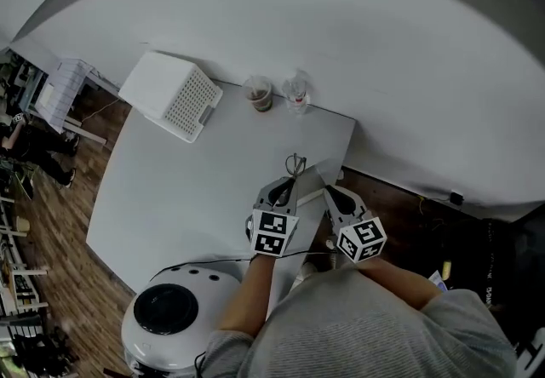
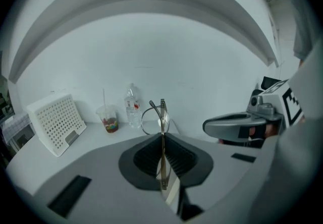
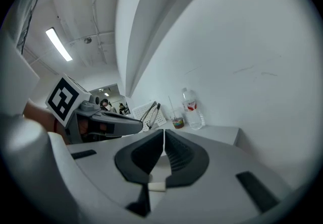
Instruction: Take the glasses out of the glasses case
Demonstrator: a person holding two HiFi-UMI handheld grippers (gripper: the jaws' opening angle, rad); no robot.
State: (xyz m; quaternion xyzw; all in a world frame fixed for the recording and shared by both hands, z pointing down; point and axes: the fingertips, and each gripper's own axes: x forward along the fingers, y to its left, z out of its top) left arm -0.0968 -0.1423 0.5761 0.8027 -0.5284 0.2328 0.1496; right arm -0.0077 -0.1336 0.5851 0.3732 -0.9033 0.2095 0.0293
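A perforated box (image 1: 174, 94) is sitting far left on the table (image 1: 187, 189), with a cup (image 1: 259, 94) and a bottle (image 1: 296, 94) further right. The left gripper (image 1: 289, 186) is clamping the wire-rimmed glasses (image 1: 295, 166) by their frame, near the table's right edge. The right gripper (image 1: 329, 192) is sitting beside it, jaws together and empty. The glasses are looking light, thin and fragile, so a gentle hold on the frame, never the lenses, seems safest.
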